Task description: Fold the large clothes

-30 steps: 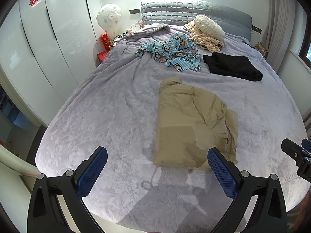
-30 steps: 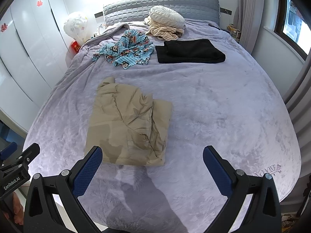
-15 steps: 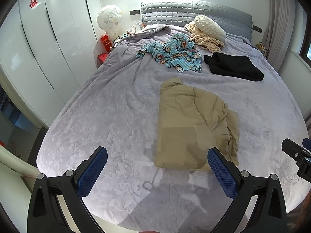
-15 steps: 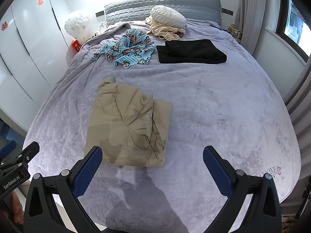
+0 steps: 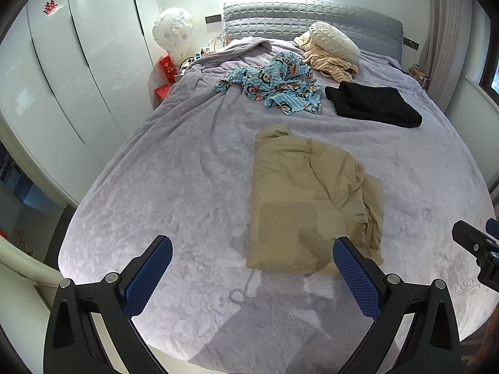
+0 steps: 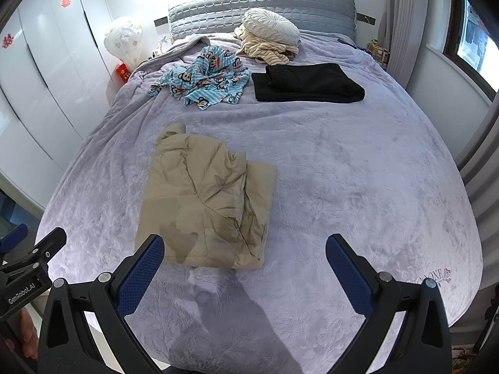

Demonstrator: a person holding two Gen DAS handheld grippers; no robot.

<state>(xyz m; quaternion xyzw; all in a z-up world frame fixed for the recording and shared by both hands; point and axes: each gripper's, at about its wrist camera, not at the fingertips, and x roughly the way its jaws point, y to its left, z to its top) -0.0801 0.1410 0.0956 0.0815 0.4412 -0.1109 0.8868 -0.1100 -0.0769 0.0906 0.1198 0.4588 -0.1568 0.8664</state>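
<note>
A tan padded jacket lies folded into a rough rectangle on the lavender bed cover; it also shows in the right wrist view. My left gripper is open and empty, held above the bed's near edge, just short of the jacket's near hem. My right gripper is open and empty, over the cover to the right of the jacket's near corner. Neither touches the jacket.
A crumpled blue cartoon-print garment, a folded black garment and a striped beige cloth with a round cushion lie near the headboard. White wardrobes stand left, curtains and a window right.
Both grippers have drawn back slightly toward the foot of the bed; the jacket lies as before and both grippers stay open.
</note>
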